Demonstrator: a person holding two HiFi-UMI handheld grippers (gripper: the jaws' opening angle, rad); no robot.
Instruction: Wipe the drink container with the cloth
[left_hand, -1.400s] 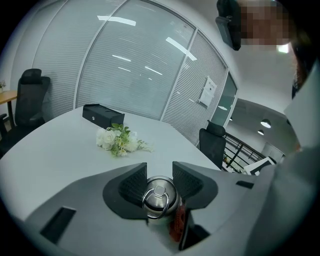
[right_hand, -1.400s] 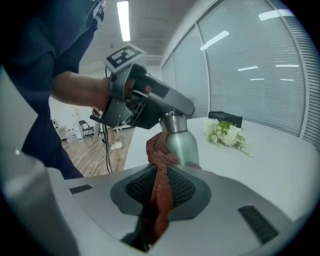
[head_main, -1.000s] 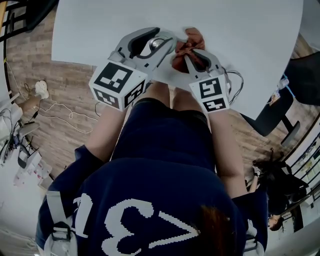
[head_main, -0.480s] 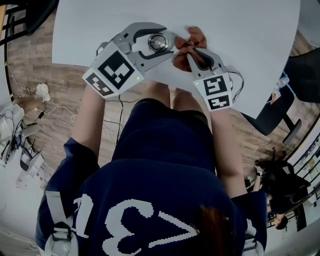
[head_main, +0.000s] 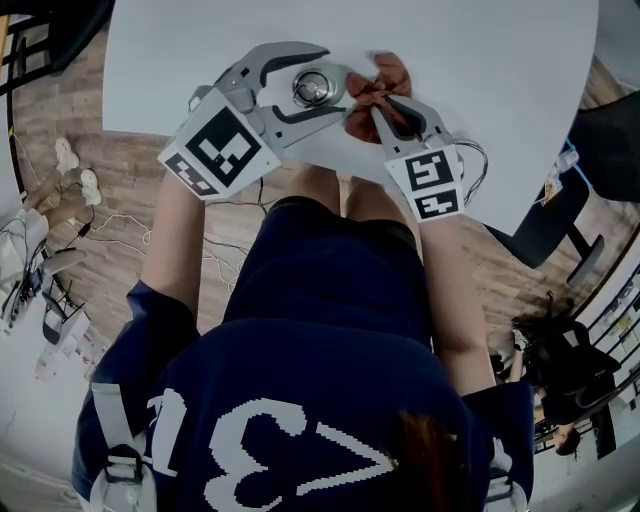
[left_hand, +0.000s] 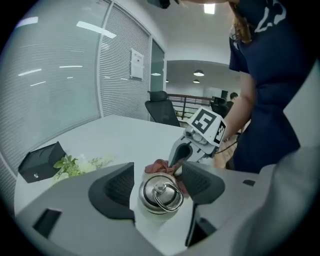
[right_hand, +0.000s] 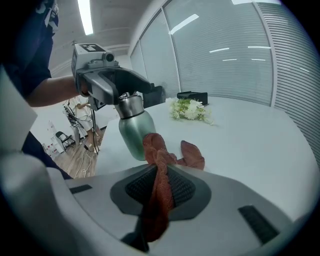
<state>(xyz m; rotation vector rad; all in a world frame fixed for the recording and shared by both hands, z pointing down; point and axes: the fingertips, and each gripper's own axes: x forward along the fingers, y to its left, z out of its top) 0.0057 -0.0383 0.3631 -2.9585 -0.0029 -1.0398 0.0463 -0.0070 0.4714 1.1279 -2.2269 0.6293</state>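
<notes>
A green metal bottle (right_hand: 134, 130) with a steel ring cap (left_hand: 160, 194) stands upright on the white table (head_main: 480, 60). My left gripper (head_main: 328, 76) straddles the bottle's neck. Its jaws are opening, and both pads stand clear of the bottle (head_main: 313, 88). My right gripper (right_hand: 161, 187) is shut on a rust-red cloth (right_hand: 159, 165). The cloth's free end rests against the bottle's lower side. From overhead the cloth (head_main: 385, 75) lies just right of the bottle, at the right gripper's (head_main: 385, 105) tips.
A black box (right_hand: 192, 96) and a small bunch of white flowers (right_hand: 189, 109) lie farther back on the table. A black office chair (left_hand: 161, 107) stands beyond the table's edge. The person's body is close behind the near edge.
The left gripper's jaws have spread apart off the bottle, and its marker cube has swung left. The bottle's cap now shows between the jaws. The right gripper and cloth have barely moved.
</notes>
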